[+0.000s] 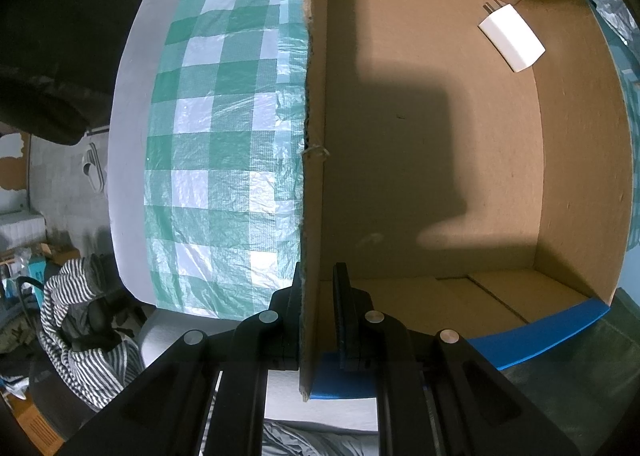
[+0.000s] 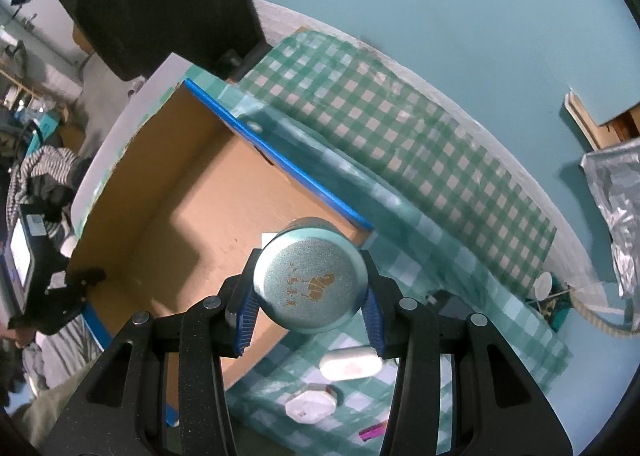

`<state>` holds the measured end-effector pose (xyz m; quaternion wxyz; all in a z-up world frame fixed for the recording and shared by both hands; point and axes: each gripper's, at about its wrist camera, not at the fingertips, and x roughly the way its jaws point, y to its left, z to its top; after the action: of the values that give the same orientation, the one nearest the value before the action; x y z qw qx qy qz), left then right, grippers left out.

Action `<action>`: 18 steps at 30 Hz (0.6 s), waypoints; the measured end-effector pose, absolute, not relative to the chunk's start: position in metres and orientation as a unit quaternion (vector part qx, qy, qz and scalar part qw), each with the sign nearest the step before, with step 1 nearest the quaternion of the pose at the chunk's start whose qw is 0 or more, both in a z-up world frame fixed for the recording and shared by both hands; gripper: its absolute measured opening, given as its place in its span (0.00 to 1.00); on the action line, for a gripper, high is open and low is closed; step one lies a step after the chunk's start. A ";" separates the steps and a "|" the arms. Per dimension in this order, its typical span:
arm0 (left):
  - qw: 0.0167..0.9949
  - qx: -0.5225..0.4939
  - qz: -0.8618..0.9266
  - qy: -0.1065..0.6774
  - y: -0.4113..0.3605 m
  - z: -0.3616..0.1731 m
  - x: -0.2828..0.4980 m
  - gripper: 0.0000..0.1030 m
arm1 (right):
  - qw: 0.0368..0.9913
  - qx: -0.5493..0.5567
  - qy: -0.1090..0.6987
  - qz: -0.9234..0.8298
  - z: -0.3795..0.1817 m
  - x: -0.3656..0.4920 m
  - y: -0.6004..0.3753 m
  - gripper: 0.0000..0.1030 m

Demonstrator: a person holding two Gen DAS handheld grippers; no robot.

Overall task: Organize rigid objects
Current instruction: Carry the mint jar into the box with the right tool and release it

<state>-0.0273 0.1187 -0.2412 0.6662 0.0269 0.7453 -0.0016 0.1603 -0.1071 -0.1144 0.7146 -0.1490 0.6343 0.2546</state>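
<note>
Left gripper (image 1: 316, 316) pinched the box (image 1: 316, 135) wall, likely steadying it. Right gripper (image 2: 310, 316) clamped the tin (image 2: 310, 282) between its pads over the box for drop-in.

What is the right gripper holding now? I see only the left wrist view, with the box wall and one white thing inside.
Observer: The right gripper is shut on a round teal tin.
Operator: Is the tin already inside the box?
Observer: Not set down; it hangs above the cardboard box near its blue-edged corner.
Operator: Are more things left outside?
Observer: Yes, a white oval case and a white hexagonal piece lie on the checked cloth.
</note>
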 end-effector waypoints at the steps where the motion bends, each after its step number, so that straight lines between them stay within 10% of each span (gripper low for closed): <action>1: 0.666 0.026 -0.001 0.745 0.118 -0.241 -0.028 0.11 | 0.713 -0.149 0.636 0.255 -0.117 0.161 -0.105 0.43; 18: 0.663 0.023 -0.002 0.748 0.120 -0.243 -0.028 0.11 | 0.689 -0.161 0.663 0.245 -0.171 0.173 -0.079 0.43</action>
<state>-0.0283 0.1198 -0.2428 0.6634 0.0228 0.7480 -0.0015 0.1727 -0.0788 -0.1711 0.6890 -0.1606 0.6630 0.2448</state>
